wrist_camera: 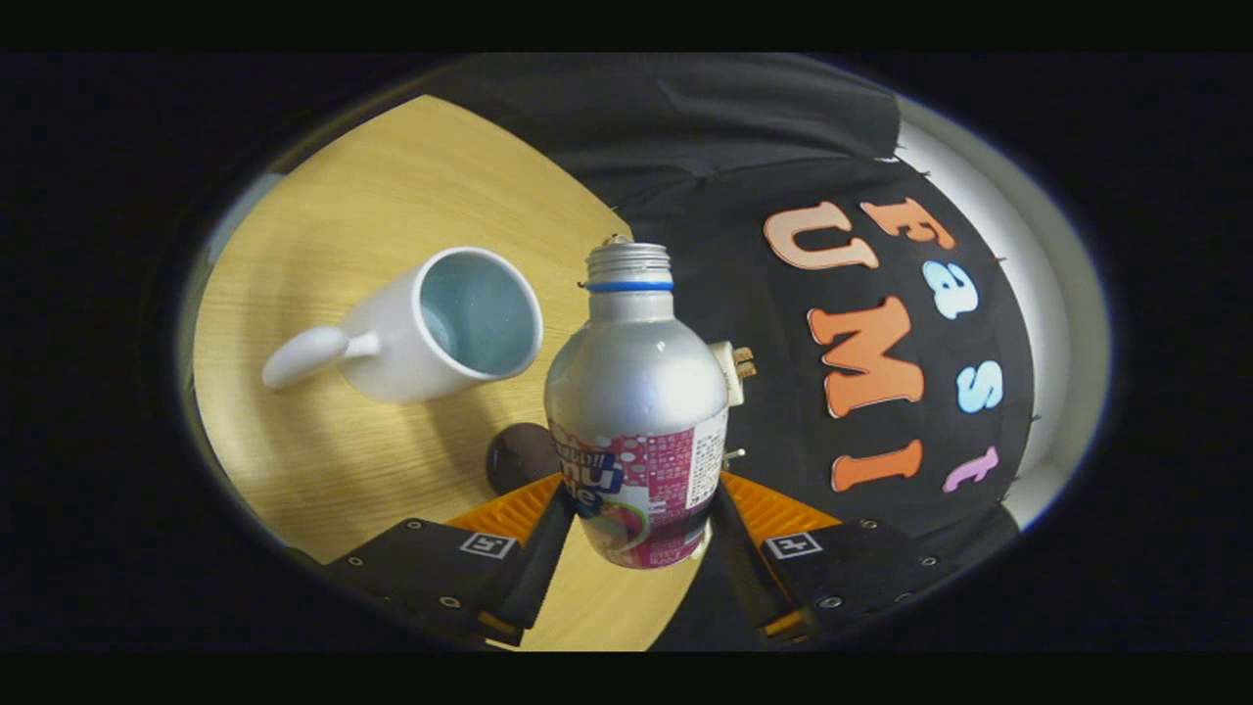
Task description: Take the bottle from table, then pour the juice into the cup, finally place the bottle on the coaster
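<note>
Pale wooden table [323, 460] carries a white ceramic cup [440, 328], seemingly empty, and a small dark round coaster [519, 455] near it. Lifted off the table, the uncapped silver aluminium juice bottle [636, 392] sits clamped between the tool [636, 524] fingers. Pouring and placing likely remain.

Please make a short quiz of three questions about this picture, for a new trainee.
1. True or false: the gripper has both fingers pressed on the bottle.
2. Is the bottle's cap on or off?
3. Which item lies on the table between the cup and the fingers: A) a spoon, B) a dark round coaster, C) a plate?

Key: 1 true; 2 off, the threaded neck is open; 3 B.
</note>
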Demonstrator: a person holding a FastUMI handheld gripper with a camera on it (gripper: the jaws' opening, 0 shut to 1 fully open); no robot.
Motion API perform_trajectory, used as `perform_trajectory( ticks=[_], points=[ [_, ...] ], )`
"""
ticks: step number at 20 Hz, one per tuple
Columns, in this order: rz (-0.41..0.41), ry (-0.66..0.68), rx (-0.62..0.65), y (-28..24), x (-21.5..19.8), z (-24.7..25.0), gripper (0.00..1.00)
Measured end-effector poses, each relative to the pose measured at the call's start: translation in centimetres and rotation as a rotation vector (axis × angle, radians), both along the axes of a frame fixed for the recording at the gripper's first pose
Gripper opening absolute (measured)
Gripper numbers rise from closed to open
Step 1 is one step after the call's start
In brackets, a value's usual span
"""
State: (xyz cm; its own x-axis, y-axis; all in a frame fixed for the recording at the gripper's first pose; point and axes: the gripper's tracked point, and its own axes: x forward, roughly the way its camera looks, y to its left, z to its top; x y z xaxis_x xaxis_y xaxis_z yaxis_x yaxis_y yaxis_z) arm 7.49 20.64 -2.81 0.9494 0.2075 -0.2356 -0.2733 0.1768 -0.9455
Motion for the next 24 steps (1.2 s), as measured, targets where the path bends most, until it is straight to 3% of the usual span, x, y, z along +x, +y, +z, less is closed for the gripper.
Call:
perform_trajectory(
  ticks=[10,18,24],
  points=[
    [-0.057,0.159,0.450,0.9,0.4,0.6,0.78],
    [-0.144,0.279,0.754,-0.4,3.3,-0.8,0.78],
    [-0.235,0.400,1.054,-1.1,6.1,-2.7,0.78]
  ],
)
